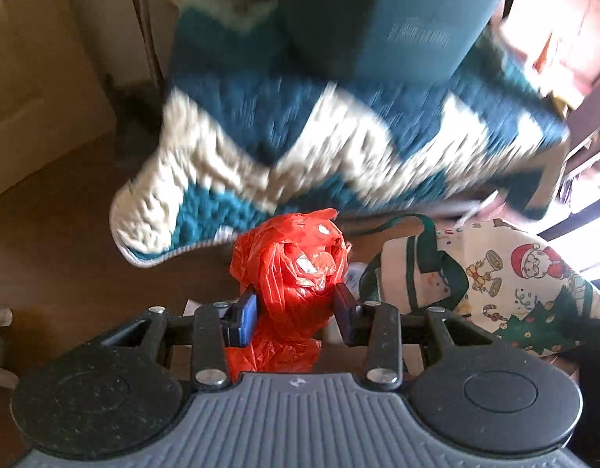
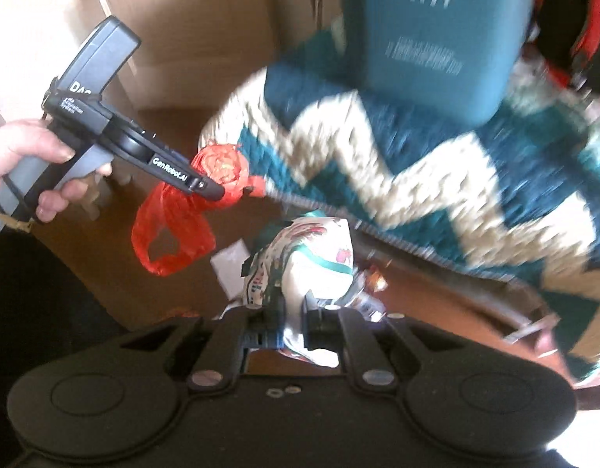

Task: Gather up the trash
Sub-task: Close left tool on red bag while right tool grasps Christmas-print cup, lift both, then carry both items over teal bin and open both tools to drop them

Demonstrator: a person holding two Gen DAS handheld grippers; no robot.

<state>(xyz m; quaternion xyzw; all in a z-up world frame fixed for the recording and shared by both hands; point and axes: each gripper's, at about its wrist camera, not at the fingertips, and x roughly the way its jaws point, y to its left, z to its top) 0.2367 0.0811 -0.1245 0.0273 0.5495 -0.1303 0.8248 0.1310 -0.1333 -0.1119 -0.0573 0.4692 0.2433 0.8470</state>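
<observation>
Left wrist view: heavy motion blur smears the teal-and-cream zigzag rug [image 1: 300, 144] and the teal box [image 1: 409, 11] standing on it; the box print is unreadable. The left gripper [image 1: 296, 304] points steeply down, its blue pads [image 1: 247, 318] clamped on a crumpled red plastic bag [image 1: 296, 269], whose lower end is cut off behind the gripper body. Just right hangs a Christmas-print bag [image 1: 514, 284] with green handles. Right wrist view: equally blurred. The right gripper [image 2: 292, 327] is closed on the Christmas-print bag, whose contents cannot be made out. At left, a hand [image 2: 23, 156] grips the other tool's handle, angled downward, the red bag dangling above the wooden floor [image 2: 436, 312].
</observation>
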